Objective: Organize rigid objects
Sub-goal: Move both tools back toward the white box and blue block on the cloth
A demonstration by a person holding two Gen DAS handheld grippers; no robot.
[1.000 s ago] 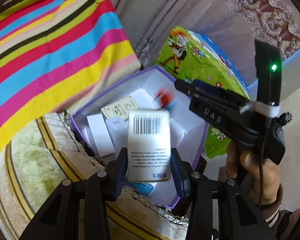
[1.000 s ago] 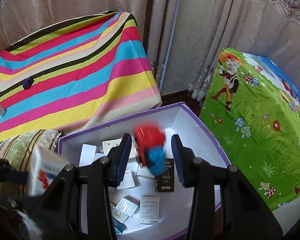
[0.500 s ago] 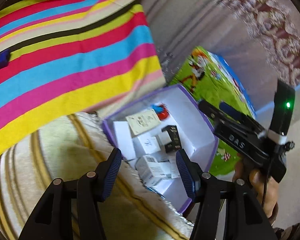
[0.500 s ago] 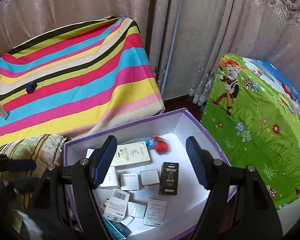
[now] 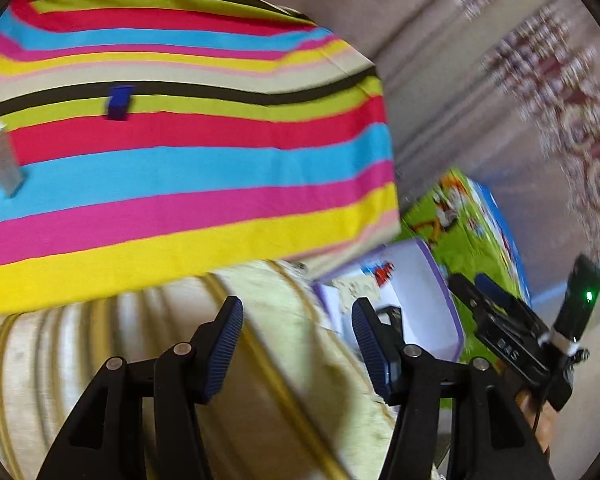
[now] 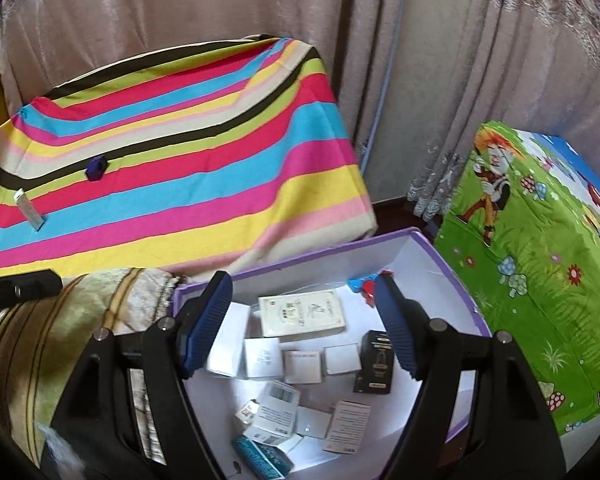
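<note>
The right gripper (image 6: 304, 320) hangs over the purple-rimmed box (image 6: 440, 256), its 2 ribbed blue pads (image 6: 208, 320) spread apart with nothing between them. The left gripper (image 5: 296, 344) is likewise parted and empty, above a beige cushion (image 5: 100, 360) with woven gold stripes and a fringed edge. The box, white inside, sits on the floor between that cushion and a green cartoon-printed cover (image 6: 540, 280). Small cartons lie loose on its bottom: a flat cream packet (image 6: 302, 312), several white cubes in a row (image 6: 302, 366), an upright black carton (image 6: 376, 362), a barcoded white one (image 6: 276, 412), a teal one (image 6: 262, 456) at the near edge, and a red-and-blue toy (image 6: 364, 286) against the far wall. Behind the box a smooth striped cloth (image 6: 180, 168) in pink, cyan, yellow and black drapes a raised surface; on it rest a small dark-blue object (image 6: 96, 168) and a flat grey-white strip (image 6: 30, 210), well apart from the box. Pale shimmering curtains (image 6: 180, 8) with an ornate patterned border hang at the back.
</note>
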